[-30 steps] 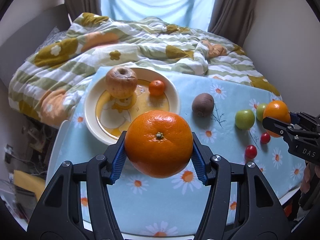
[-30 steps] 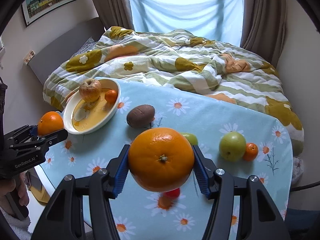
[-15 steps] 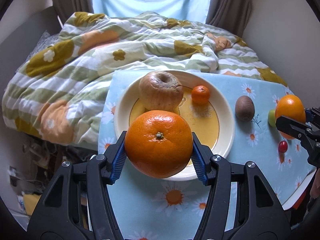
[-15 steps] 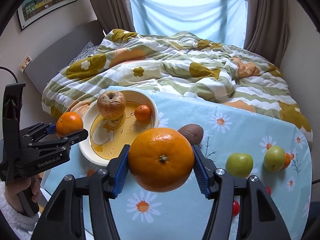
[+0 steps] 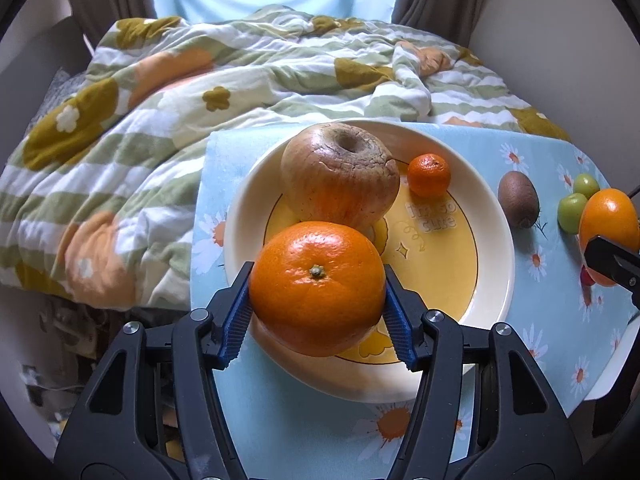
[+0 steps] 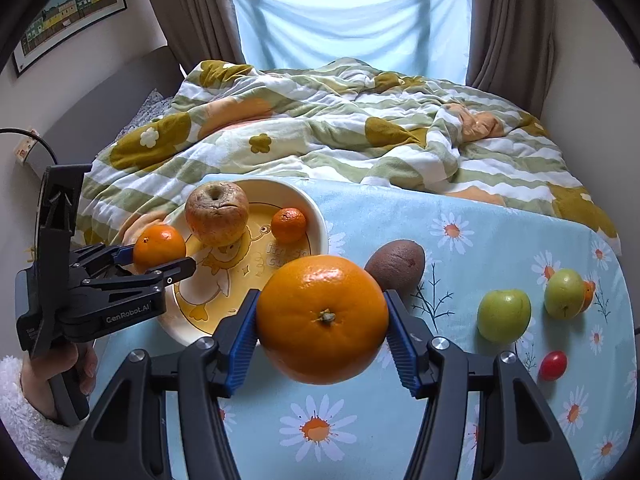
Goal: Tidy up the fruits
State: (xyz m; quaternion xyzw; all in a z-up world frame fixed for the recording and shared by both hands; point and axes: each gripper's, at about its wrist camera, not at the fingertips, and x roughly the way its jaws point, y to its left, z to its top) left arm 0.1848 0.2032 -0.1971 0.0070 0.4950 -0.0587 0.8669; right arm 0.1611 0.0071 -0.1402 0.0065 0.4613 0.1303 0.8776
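Nearest the left wrist camera, the left claw (image 5: 318,294) has an orange (image 5: 318,288) between its blue pads (image 5: 236,316). Its jaws are opening; a thin gap shows at the left pad, while the right pad looks close against the peel. Orange is over the near rim of the plate (image 5: 496,280); whether it rests on the plate cannot be told. Stem end faces the camera. Round fruit, no long axis.

Right claw (image 6: 322,320) is clenched on a second orange (image 6: 322,314), both pads against the peel, stem end toward the camera, held above the counter (image 6: 460,208) just right of the plate.

Plate: cream rim, yellow centre, a duck drawing and raised lettering, only partly readable, "so cute" on the lower line. On it sit a wrinkled apple (image 5: 340,178), stem hollow up and tilted toward the camera, and a small mandarin (image 5: 429,175) just right of the apple.

Counter cloth: light blue with daisies. Right of the plate lies a kiwi (image 6: 395,266), long axis running left-right from the right wrist camera. Further right: two green fruits (image 6: 504,315), a cherry tomato (image 6: 553,365), and a small orange fruit partly hidden behind the far green one.

Left claw body reads "GenRobot.AI" (image 6: 128,314); a hand (image 6: 60,364) in a fluffy white sleeve holds its grip.

Beyond the counter: a bed (image 6: 340,132) with a flower-print quilt, curtains, and a framed picture (image 6: 68,8) on the left wall.
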